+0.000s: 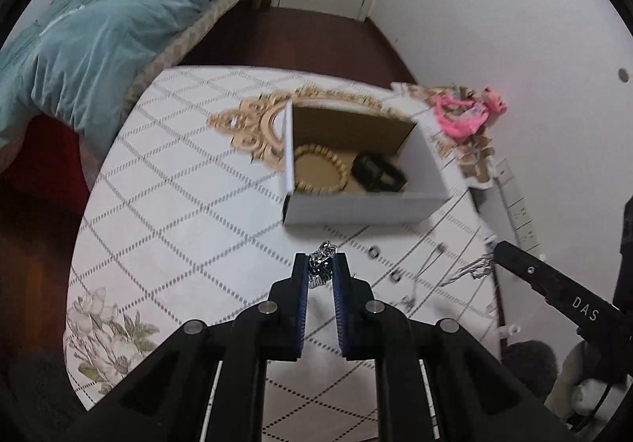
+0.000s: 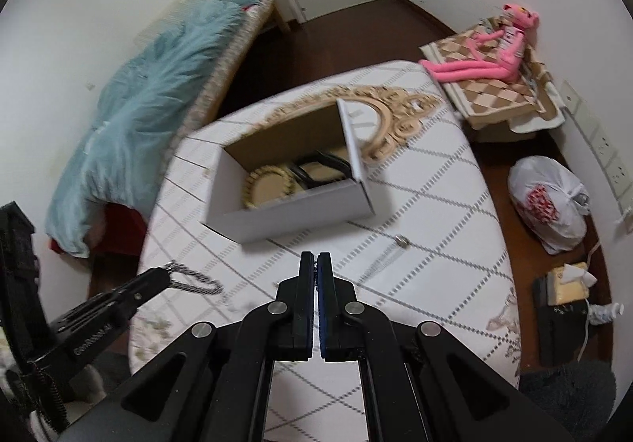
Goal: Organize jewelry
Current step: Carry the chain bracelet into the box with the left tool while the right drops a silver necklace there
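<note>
My left gripper [image 1: 321,266] is shut on a silver chain bracelet [image 1: 322,264], held above the table in front of the white cardboard box [image 1: 356,206]. The box holds a gold beaded bracelet [image 1: 319,173] and a black band [image 1: 378,173]. In the right wrist view the left gripper [image 2: 168,270] shows at the left with the chain [image 2: 198,279] hanging from it. My right gripper [image 2: 315,264] is shut on a thin silver chain that barely shows between the pads; in the left wrist view its tip [image 1: 496,248] trails that chain [image 1: 470,270]. Small rings [image 1: 372,252] lie on the table.
A gold ornate mirror [image 1: 253,125] lies behind the box on the white quilted table [image 1: 178,204]. A bed with a teal duvet [image 1: 99,38] stands at left. A pink plush toy [image 2: 490,54], a white plastic bag [image 2: 550,200] and a tissue box [image 2: 565,279] are at right.
</note>
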The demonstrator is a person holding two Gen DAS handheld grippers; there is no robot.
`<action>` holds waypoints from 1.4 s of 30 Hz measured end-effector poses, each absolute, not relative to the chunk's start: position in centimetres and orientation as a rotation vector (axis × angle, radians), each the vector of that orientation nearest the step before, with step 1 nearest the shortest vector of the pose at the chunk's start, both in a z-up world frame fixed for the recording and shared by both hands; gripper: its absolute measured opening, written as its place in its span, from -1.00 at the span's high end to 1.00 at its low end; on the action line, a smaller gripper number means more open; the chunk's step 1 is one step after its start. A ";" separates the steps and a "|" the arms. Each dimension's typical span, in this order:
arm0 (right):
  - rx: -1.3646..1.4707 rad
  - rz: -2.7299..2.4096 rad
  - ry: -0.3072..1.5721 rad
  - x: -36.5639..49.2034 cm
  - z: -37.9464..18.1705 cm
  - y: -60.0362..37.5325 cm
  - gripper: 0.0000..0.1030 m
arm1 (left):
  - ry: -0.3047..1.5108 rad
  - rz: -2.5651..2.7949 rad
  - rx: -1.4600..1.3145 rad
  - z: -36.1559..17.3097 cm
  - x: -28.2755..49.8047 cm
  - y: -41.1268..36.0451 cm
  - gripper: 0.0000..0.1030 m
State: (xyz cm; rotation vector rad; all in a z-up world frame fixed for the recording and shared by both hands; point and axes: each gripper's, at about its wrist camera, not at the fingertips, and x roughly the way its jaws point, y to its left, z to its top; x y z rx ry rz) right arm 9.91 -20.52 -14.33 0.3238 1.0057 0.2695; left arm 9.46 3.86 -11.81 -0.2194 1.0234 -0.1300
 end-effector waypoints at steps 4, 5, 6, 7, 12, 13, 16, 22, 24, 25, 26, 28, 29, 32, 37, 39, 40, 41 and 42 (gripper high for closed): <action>0.335 0.326 0.979 11.5 -11.5 -20.2 0.97 | 0.976 -0.176 -0.231 -8.8 11.2 3.8 0.82; 0.334 0.339 0.969 12.1 -10.7 -20.1 0.97 | 0.963 -0.186 -0.227 -8.0 11.9 3.7 0.82; 0.331 0.344 0.961 12.6 -10.2 -20.0 0.98 | 0.955 -0.191 -0.226 -7.6 12.4 3.6 0.82; 0.325 0.350 0.951 13.4 -9.6 -19.8 0.98 | 0.945 -0.202 -0.224 -6.9 13.2 3.5 0.82; 0.271 0.350 0.956 18.4 -8.2 -18.8 0.97 | 0.949 -0.224 -0.181 -6.2 17.7 2.9 0.82; 0.262 0.347 0.963 19.3 -8.3 -18.6 0.97 | 0.964 -0.221 -0.180 -6.5 18.9 2.9 0.82; 0.238 0.333 1.014 22.7 -9.5 -18.3 0.98 | 1.014 -0.223 -0.184 -7.9 21.7 3.0 0.82; 0.188 0.298 1.117 27.6 -13.1 -17.4 0.98 | 1.119 -0.213 -0.166 -11.4 25.4 2.5 0.82; 0.163 0.294 1.137 28.6 -14.1 -17.1 0.97 | 1.148 -0.199 -0.179 -12.2 26.0 2.6 0.80; 0.156 0.297 1.156 29.2 -14.6 -16.9 0.97 | 1.162 -0.180 -0.186 -12.6 26.4 2.7 0.79; 0.142 0.289 1.169 29.8 -15.1 -16.7 0.97 | 1.175 -0.170 -0.189 -12.8 26.6 2.7 0.78; 0.118 0.284 1.196 30.6 -15.9 -16.4 0.97 | 1.193 -0.138 -0.174 -13.2 27.2 2.7 0.68; 0.117 0.286 1.224 30.9 -16.4 -16.3 0.97 | 1.199 -0.111 -0.153 -13.3 27.4 2.7 0.60; 0.109 0.271 1.241 31.2 -16.7 -16.3 0.96 | 1.175 -0.063 -0.126 -13.0 27.6 3.2 -0.37; 0.058 0.224 1.191 30.6 -15.4 -16.3 0.59 | 1.150 0.007 -0.084 -12.7 27.1 4.2 -0.61; 0.032 0.203 1.179 30.2 -15.1 -16.4 -0.10 | 1.147 0.030 -0.074 -12.9 26.7 4.5 -0.98; 0.012 0.186 1.175 29.8 -15.0 -16.4 -0.28 | 1.137 0.045 -0.068 -13.0 26.2 4.7 -1.00; -0.012 0.162 1.170 29.3 -15.1 -16.4 -0.57 | 1.129 0.057 -0.061 -13.1 26.0 4.7 -1.00; -0.028 0.145 1.168 28.9 -15.2 -16.4 -0.74 | 1.118 0.074 -0.048 -13.3 25.5 4.8 -1.00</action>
